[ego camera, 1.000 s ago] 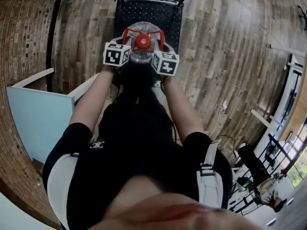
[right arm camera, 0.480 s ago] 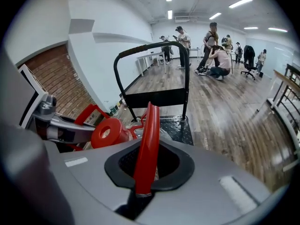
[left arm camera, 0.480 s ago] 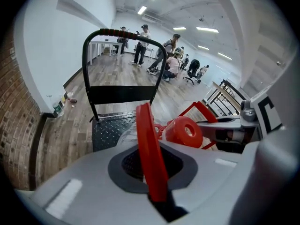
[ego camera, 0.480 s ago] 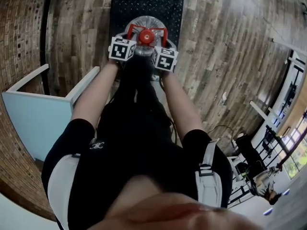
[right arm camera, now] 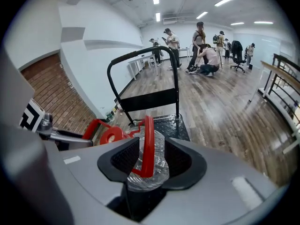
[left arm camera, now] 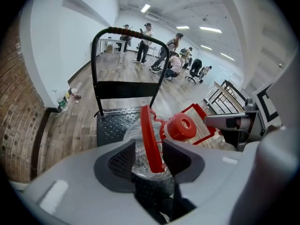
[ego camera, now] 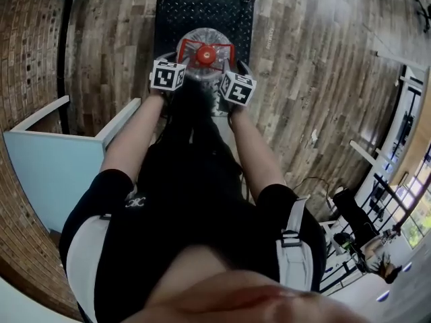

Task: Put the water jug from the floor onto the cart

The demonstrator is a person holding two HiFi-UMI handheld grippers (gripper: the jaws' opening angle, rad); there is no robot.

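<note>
The clear water jug [ego camera: 204, 46] with a red cap [ego camera: 206, 56] stands upright on the cart's black checker-plate deck [ego camera: 202, 12]. Its red carry handles rise on both sides of the cap. My left gripper [left arm camera: 151, 156] is opening, with the left handle loop [left arm camera: 149, 139] standing loose between its pads. My right gripper [right arm camera: 147, 159] is opening too, and the right handle loop [right arm camera: 148, 144] sits between its pads with a gap on each side. In the head view the left gripper [ego camera: 176, 63] and right gripper [ego camera: 229, 71] flank the jug's neck.
The cart's black push handle [left arm camera: 129, 32] rises at its far end. A light blue partition [ego camera: 47, 160] stands at my left beside a brick wall [ego camera: 27, 39]. Several people [left arm camera: 159, 50] are far down the room. A metal railing [right arm camera: 286, 78] runs at the right.
Both grippers and the jug came down, and the jug now rests on the cart deck. Both pairs of jaws have spread off the red handles.
</note>
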